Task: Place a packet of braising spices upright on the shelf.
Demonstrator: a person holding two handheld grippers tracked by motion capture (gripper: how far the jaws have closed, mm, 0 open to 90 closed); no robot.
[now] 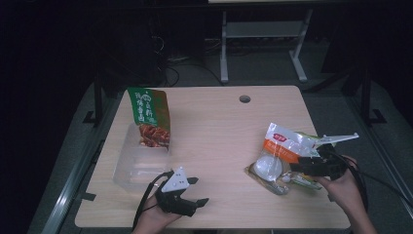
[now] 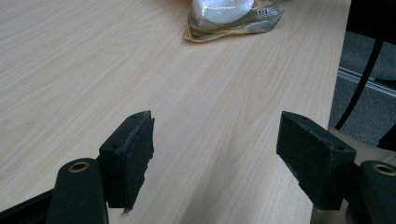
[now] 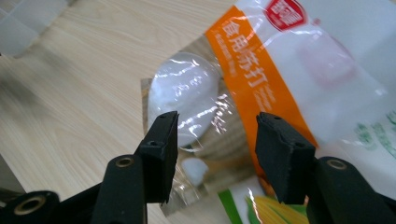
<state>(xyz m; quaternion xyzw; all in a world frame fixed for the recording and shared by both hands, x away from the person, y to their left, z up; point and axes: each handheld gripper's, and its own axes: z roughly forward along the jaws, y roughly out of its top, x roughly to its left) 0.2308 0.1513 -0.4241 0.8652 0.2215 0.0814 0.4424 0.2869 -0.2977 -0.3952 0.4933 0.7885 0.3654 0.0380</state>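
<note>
A pile of snack packets lies at the table's right. In it are a white and orange bag [image 1: 287, 142] [image 3: 299, 60], a clear packet holding a white round piece [image 1: 268, 168] [image 3: 187, 88] [image 2: 224, 14], and a green packet with corn on it [image 1: 304, 182] [image 3: 266, 205]. My right gripper [image 1: 294, 165] [image 3: 217, 149] hovers open over this pile, its jaws astride the clear packet's edge and the orange stripe. At the front of the table, my left gripper [image 1: 198, 190] [image 2: 215, 149] rests open with bare wood between its jaws.
A green snack bag [image 1: 148, 114] leans upright at the back of a clear plastic box [image 1: 134, 170] on the table's left. The wooden table [image 1: 219, 131] has a cable hole [image 1: 245, 99] near its far edge. A metal desk frame [image 1: 263, 39] stands on the floor beyond.
</note>
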